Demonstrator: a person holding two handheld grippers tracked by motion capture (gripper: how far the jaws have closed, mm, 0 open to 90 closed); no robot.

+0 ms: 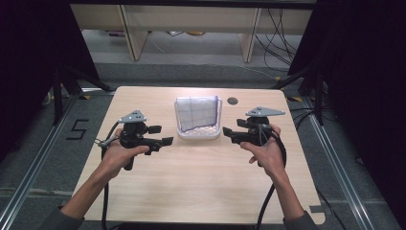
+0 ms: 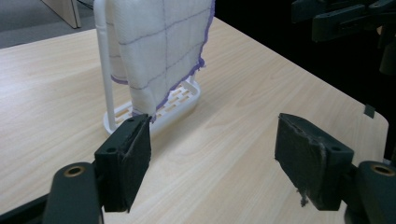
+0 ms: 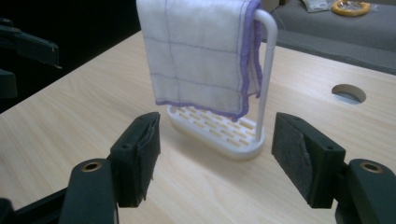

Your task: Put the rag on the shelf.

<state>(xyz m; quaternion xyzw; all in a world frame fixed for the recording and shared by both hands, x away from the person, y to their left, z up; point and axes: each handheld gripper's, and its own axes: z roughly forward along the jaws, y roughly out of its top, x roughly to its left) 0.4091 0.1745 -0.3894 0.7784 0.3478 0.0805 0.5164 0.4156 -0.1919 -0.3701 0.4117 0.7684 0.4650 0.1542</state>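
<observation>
Wooden table, dark curtains each side. White cloth with purple grid and hem hangs over white rack, slotted base, at table's far centre. I hold left gripper and right gripper flanking rack, both aimed inward, jaws wide apart, nothing held. Bare tabletop on near side; cable hole beyond right gripper.

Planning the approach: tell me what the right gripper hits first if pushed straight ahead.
Most likely the rack: its slotted base sits dead ahead between the open jaws of the right gripper, with the cloth hanging just above. Depth is hard to judge, but bare table lies before it.
</observation>
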